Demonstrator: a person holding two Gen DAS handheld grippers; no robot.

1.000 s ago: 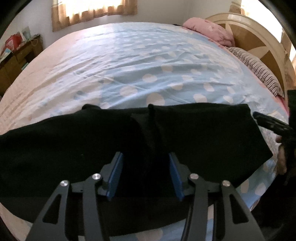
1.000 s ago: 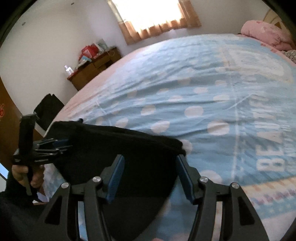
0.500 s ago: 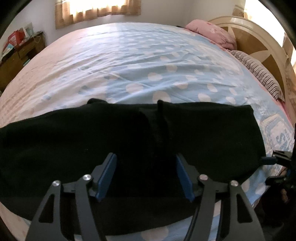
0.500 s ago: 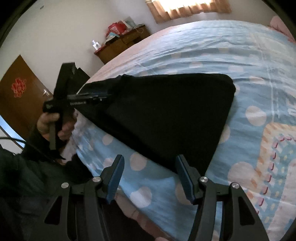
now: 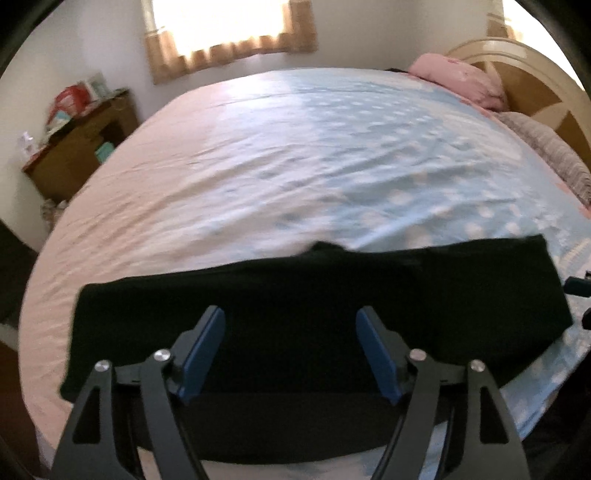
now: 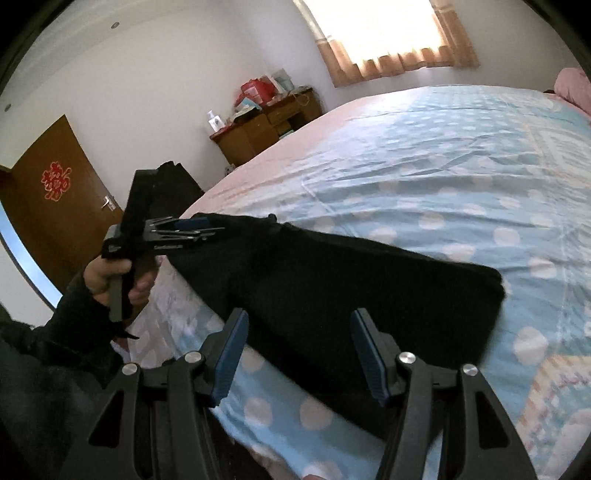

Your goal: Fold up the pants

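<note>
Pants [image 5: 317,306] flat along near edge of bed [image 5: 295,155], lengthwise across it. Left gripper [image 5: 291,354] above pants' near edge, right gripper [image 6: 297,350] above near edge at other end. Pillow [image 5: 461,79] at far right against headboard [image 5: 535,88]. Cabinet [image 6: 266,129] beyond bed's far left corner, below window [image 6: 388,33]. Door [image 6: 62,206] left of cabinet.
</note>
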